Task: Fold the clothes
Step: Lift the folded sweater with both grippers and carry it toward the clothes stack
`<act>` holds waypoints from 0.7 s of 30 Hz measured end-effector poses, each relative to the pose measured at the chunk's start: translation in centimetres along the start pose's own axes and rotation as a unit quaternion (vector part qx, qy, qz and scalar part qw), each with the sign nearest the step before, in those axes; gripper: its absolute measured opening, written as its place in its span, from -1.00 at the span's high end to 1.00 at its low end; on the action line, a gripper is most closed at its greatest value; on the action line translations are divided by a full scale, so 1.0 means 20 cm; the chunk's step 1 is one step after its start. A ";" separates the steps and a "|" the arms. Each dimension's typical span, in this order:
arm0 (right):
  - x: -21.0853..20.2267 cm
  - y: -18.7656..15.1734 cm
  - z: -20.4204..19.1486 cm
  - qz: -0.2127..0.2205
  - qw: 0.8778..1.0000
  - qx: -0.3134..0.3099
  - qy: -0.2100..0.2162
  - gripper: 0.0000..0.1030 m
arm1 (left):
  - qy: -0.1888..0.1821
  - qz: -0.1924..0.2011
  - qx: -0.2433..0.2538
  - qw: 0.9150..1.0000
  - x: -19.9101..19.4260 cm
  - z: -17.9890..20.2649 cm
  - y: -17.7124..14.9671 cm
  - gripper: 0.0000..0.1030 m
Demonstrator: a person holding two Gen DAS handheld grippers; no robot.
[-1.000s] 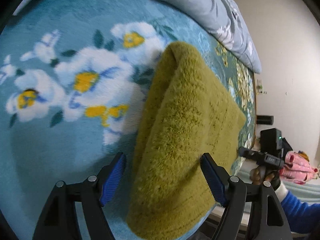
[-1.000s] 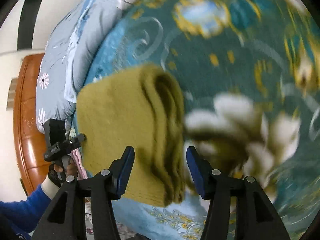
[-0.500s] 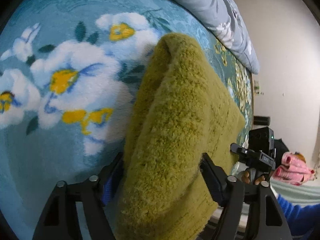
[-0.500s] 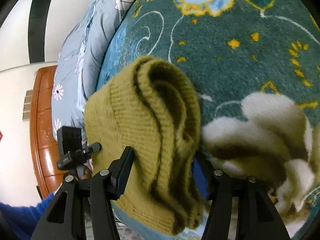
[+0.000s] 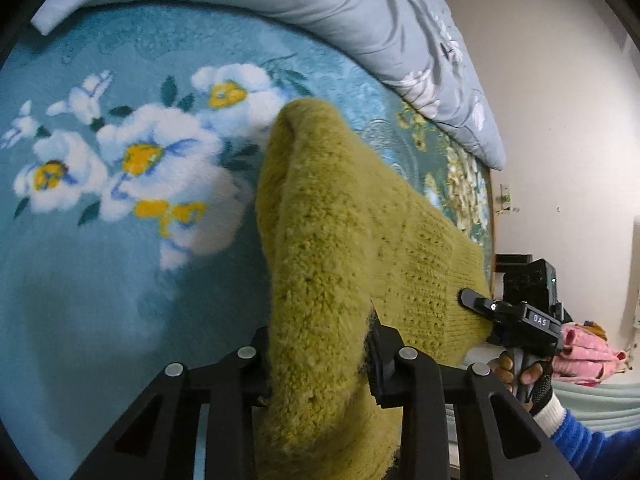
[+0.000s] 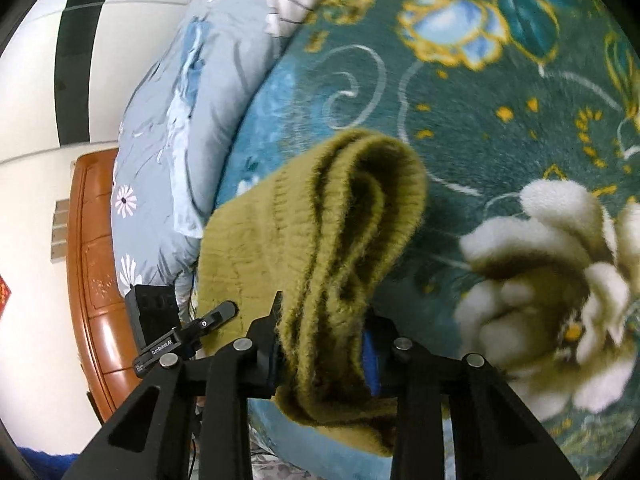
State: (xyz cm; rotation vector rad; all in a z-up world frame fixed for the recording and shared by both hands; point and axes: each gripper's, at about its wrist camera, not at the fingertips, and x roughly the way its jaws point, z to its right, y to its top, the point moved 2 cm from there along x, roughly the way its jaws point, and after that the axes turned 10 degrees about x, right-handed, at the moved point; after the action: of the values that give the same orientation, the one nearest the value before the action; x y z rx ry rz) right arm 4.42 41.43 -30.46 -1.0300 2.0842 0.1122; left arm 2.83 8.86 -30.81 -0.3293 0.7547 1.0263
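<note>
An olive-green fuzzy knit sweater (image 5: 344, 240), folded into a thick bundle, lies on a teal floral blanket (image 5: 120, 280). My left gripper (image 5: 320, 356) is shut on one folded end of it. My right gripper (image 6: 320, 348) is shut on the opposite end, where several folded layers of the sweater (image 6: 340, 232) show. Each view shows the other gripper at the sweater's far side: the right gripper (image 5: 516, 316) in the left wrist view, the left gripper (image 6: 180, 336) in the right wrist view.
A grey floral quilt (image 5: 360, 12) is bunched along the bed's far side and also shows in the right wrist view (image 6: 192, 112). A brown wooden headboard (image 6: 100, 288) stands by the wall. Pink folded clothes (image 5: 588, 344) lie off the bed edge.
Both grippers went from open around the sweater's ends to shut on them. The sweater now sits pinched between the jaws of each.
</note>
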 end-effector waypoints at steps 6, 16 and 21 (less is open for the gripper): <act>-0.13 -0.16 -0.26 0.001 0.999 -0.033 -0.021 0.36 | -0.006 0.036 -0.011 0.999 -0.24 0.12 -0.17 0.35; -0.27 -0.53 -0.64 -0.005 0.995 -0.095 -0.021 0.36 | -0.002 0.131 -0.038 0.991 -0.78 0.23 -0.51 0.35; -0.19 -0.63 -0.87 -0.056 0.985 -0.165 -0.005 0.36 | 0.025 0.201 -0.074 0.976 -1.03 0.26 -0.70 0.35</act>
State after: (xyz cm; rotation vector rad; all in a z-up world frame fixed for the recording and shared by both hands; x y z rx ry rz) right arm 3.91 28.57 -12.76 -1.3375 2.0351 0.4172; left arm 10.93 -8.51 -14.06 -0.3395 0.8104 1.4661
